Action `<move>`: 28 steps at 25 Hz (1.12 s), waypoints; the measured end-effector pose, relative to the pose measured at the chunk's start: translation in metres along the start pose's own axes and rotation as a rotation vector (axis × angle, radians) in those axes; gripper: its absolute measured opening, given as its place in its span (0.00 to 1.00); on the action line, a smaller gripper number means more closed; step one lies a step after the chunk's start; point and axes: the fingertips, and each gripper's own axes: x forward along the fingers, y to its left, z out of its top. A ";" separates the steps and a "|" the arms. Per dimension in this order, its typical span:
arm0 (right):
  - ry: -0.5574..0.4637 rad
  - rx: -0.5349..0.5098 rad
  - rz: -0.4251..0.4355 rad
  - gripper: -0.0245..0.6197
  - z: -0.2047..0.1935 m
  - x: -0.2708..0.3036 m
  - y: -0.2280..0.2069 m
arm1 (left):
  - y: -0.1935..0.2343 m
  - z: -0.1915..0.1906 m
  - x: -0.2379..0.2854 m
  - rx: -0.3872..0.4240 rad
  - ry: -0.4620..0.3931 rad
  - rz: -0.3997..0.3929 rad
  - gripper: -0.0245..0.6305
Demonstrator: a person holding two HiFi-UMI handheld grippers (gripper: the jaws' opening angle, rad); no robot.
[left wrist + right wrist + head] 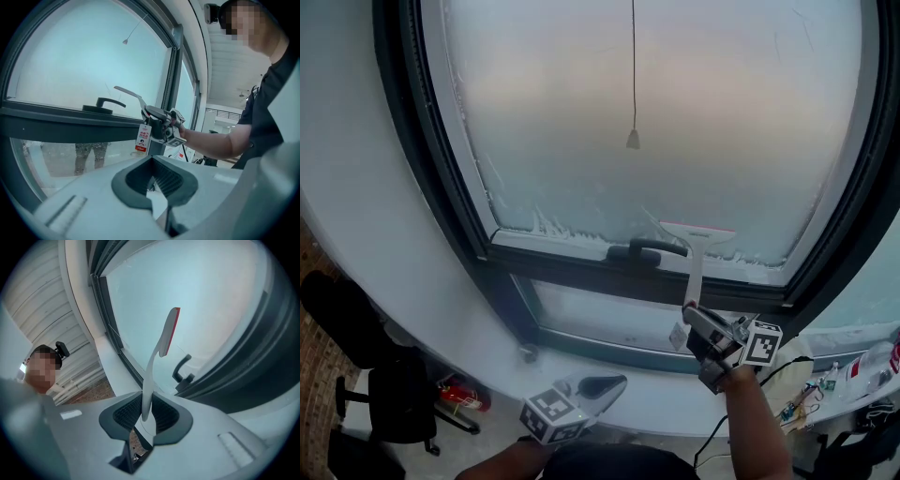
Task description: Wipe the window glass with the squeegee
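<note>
The right hand-held gripper (692, 317) clamps the handle of the white plastic squeegee (695, 262). Its blade lies along the bottom edge of the frosted window glass (675, 122), just right of the black lever window handle (645, 249), with broad pane above up to the dark frame (417, 141). The left hand-held gripper (605, 384) hangs low by the white sill (666, 401), jaws slightly apart on nothing.

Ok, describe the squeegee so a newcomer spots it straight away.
Find the big frosted window pane; a dark lever handle sits on its lower frame. Just right of that handle stands the squeegee, its wide blade at the bottom of the glass. It is white and T-shaped, its long stem gripped in the right tongs, unlike the dark fixed handle.
</note>
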 end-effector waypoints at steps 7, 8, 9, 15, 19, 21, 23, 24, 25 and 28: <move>0.059 -0.212 0.022 0.17 0.066 -0.017 0.047 | -0.015 0.004 0.023 0.038 -0.015 -0.043 0.04; 0.048 -0.236 0.031 0.17 0.078 -0.019 0.057 | -0.018 0.005 0.026 0.038 -0.015 -0.045 0.04; 0.034 -0.258 0.040 0.17 0.092 -0.021 0.066 | -0.020 0.006 0.028 0.037 -0.013 -0.047 0.04; -0.026 -0.371 0.088 0.17 0.167 -0.024 0.111 | -0.024 0.009 0.038 0.047 -0.020 -0.041 0.04; -0.038 -0.407 0.101 0.17 0.200 -0.022 0.122 | -0.026 0.009 0.041 0.031 -0.016 -0.032 0.04; -0.043 -0.410 0.103 0.17 0.214 -0.021 0.123 | -0.027 0.011 0.043 0.030 -0.019 -0.028 0.04; -0.038 -0.412 0.104 0.17 0.221 -0.020 0.122 | -0.028 0.011 0.044 0.032 -0.021 -0.021 0.04; -0.032 -0.413 0.104 0.17 0.223 -0.019 0.121 | -0.029 0.011 0.044 0.031 -0.022 -0.016 0.04; -0.026 -0.413 0.106 0.17 0.224 -0.019 0.120 | -0.029 0.012 0.045 0.029 -0.024 -0.012 0.04; -0.014 -0.409 0.112 0.17 0.227 -0.017 0.117 | -0.028 0.013 0.046 0.021 -0.038 -0.002 0.04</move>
